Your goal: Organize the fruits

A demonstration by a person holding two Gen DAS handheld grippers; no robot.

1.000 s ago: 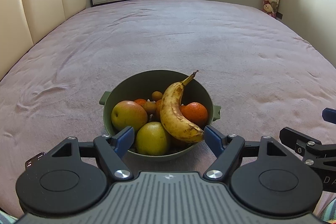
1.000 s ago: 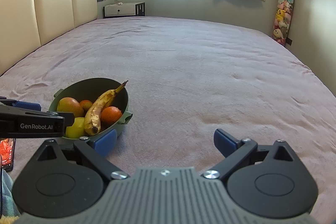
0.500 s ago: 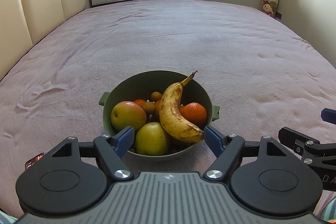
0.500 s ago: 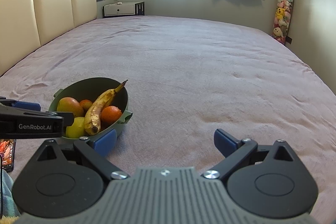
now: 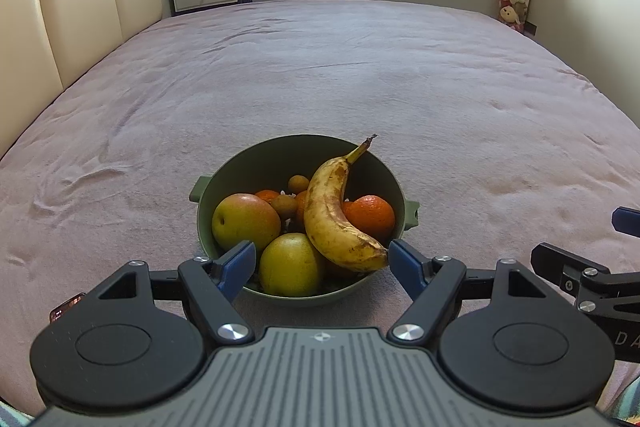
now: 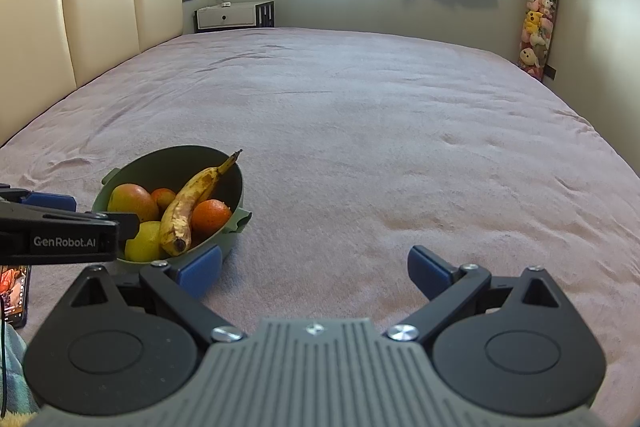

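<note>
A green bowl [image 5: 240, 167] [image 6: 232, 183] rests on the pink bed cover. It holds a spotted banana [image 5: 330, 215] [image 6: 188, 203], a red-yellow apple [image 5: 244, 221], a yellow-green pear [image 5: 290, 263], an orange [image 5: 370, 213] and some small fruits [image 5: 298, 183]. My left gripper [image 5: 322, 261] hovers just in front of the bowl's near rim, open and empty. My right gripper [image 6: 314, 271] is open over bare cover to the right of the bowl, holding nothing. The left gripper's body [image 6: 60, 233] hides part of the bowl in the right wrist view.
The bed cover [image 5: 360, 75] stretches far ahead and to the right. A cream headboard [image 5: 80, 11] lines the left side. A phone [image 6: 14, 289] lies at the near left edge. A white nightstand [image 6: 234, 15] and hanging plush toys [image 6: 538, 23] stand by the walls.
Both views have shifted only slightly; the bowl sits a touch closer and lower in the left wrist view. Both grippers stay open.
</note>
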